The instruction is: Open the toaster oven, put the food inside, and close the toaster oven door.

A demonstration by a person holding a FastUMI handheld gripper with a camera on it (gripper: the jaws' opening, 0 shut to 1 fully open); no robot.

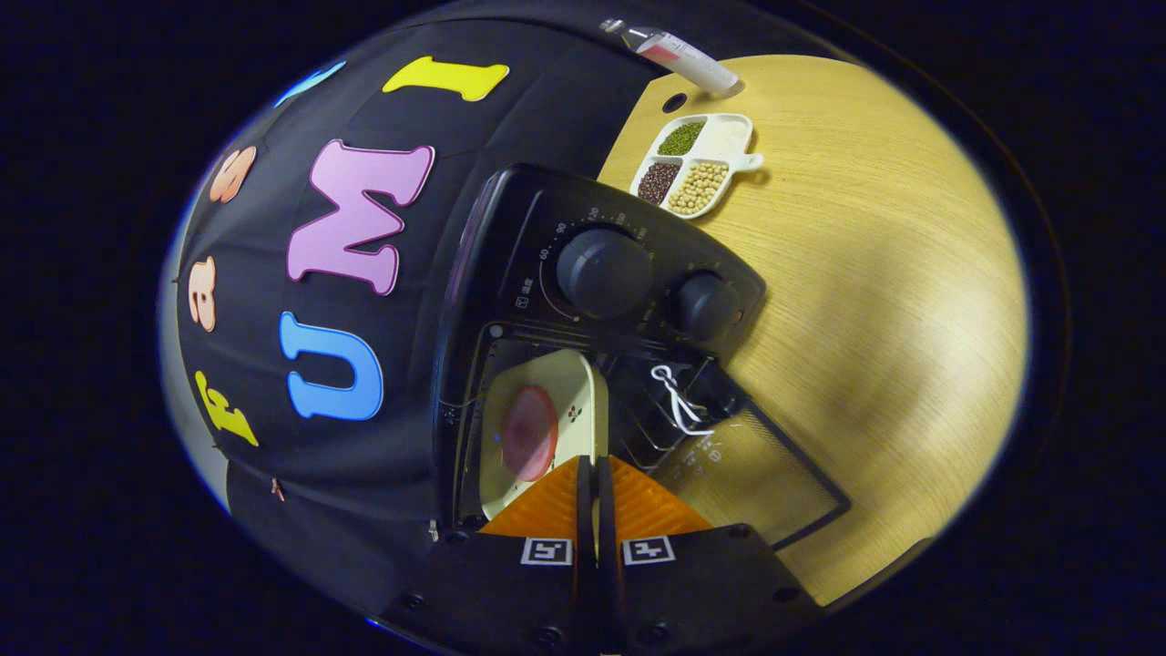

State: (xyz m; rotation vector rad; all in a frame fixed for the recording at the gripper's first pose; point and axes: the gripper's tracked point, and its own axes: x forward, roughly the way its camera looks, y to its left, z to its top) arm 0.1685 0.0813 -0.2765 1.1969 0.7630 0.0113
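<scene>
1. We see the toaster oven [601, 301] open, its glass door [756, 474] folded down onto the wooden table [874, 301]
2. The food, a pink round slice [528, 433], lies on a cream plate [569, 378] inside the oven cavity
3. Our gripper [594, 474] pinches the plate's near rim, fingers closed almost together just ahead of us
4. We judge opening done, loading nearly done; release and closing the door remain
5. Beyond the oven stand a divided dish of beans [697, 164] and the booth's black cloth wall [301, 364]
</scene>
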